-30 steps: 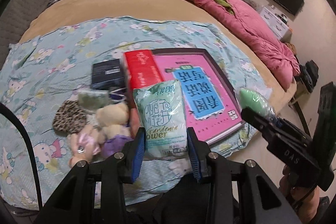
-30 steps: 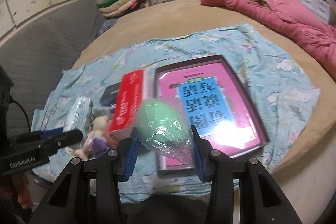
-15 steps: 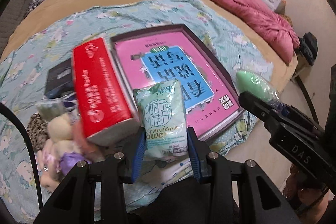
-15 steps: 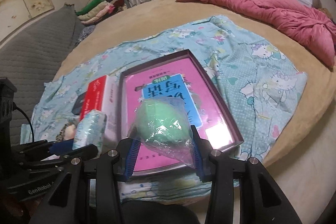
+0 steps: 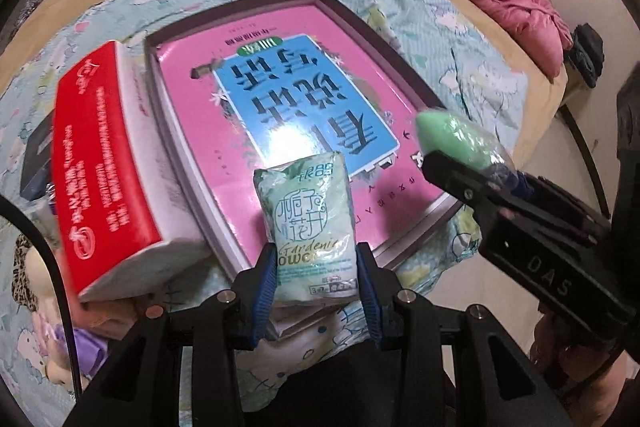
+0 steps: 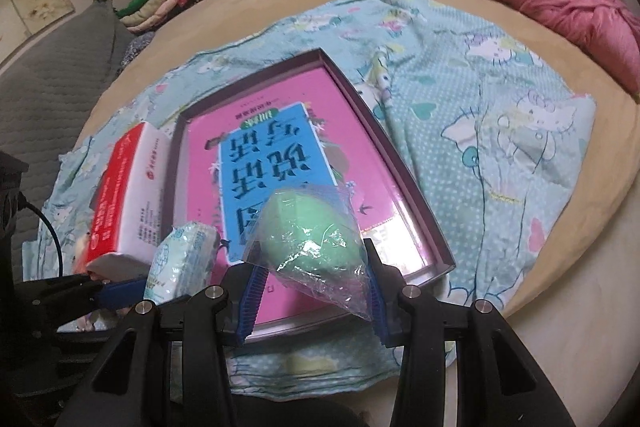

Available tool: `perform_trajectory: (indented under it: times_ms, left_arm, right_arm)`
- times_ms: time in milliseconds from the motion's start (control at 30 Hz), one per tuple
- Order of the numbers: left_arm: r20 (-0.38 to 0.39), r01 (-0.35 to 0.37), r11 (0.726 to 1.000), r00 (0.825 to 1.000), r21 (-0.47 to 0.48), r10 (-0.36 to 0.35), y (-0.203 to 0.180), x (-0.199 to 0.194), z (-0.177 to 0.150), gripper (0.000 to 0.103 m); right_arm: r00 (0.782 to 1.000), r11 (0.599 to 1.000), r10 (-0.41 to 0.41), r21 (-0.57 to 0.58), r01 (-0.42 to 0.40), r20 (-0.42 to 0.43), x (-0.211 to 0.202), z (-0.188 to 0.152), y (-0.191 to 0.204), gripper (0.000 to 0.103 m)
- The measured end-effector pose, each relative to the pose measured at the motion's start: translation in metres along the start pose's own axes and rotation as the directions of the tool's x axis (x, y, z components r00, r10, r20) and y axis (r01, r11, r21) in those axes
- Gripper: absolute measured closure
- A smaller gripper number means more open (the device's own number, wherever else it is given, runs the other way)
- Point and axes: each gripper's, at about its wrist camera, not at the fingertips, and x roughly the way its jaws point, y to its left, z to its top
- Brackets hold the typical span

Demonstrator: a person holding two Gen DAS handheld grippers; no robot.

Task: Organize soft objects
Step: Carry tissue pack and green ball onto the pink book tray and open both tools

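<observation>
Both grippers are loaded and neither load is down yet, so I judge the sorting to be in mid-delivery. The left gripper (image 5: 316,287) has its blue pads pressed on the lower end of a pale green tissue pack (image 5: 310,223); the right gripper (image 6: 312,291) is closed narrowly on a green sponge in clear wrap (image 6: 308,235). Just beyond and below both sets of jaws lies the shallow box (image 5: 360,23), its floor showing a pink and blue printed sheet and nothing soft resting on it as far as I can see. That looks like the place these things are meant for, though I am only guessing.

Left of the left jaws, a red tissue box (image 5: 104,163) sits against the box's outer wall, and further left and nearer than the fingertips a plush toy (image 5: 48,359) lies on the patterned sheet (image 6: 500,131). If those count as soft things, most of the work is still ahead.

The tissue pack's long axis runs straight out from the jaws, its free end pointing away over the box floor. The sponge's long axis lies slanted across the right jaws, its rounded end up and left, the wrap's tail trailing toward the right pad.
</observation>
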Motion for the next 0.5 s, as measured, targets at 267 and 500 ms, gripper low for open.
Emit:
perform_trajectory:
  times_ms: [267, 500]
  left_arm:
    - [-0.034, 0.005, 1.0, 0.999, 0.016, -0.005, -0.006, 0.016, 0.001, 0.063]
    - [-0.035, 0.003, 1.0, 0.999, -0.006, -0.003, -0.002, 0.019, 0.002, 0.062]
  right_arm:
    - [0.999, 0.999, -0.026, 0.028, 0.026, -0.02, 0.013, 0.001, -0.01, 0.055]
    - [0.997, 0.998, -0.064, 0.018, 0.065, -0.036, 0.021, -0.002, -0.011, 0.054]
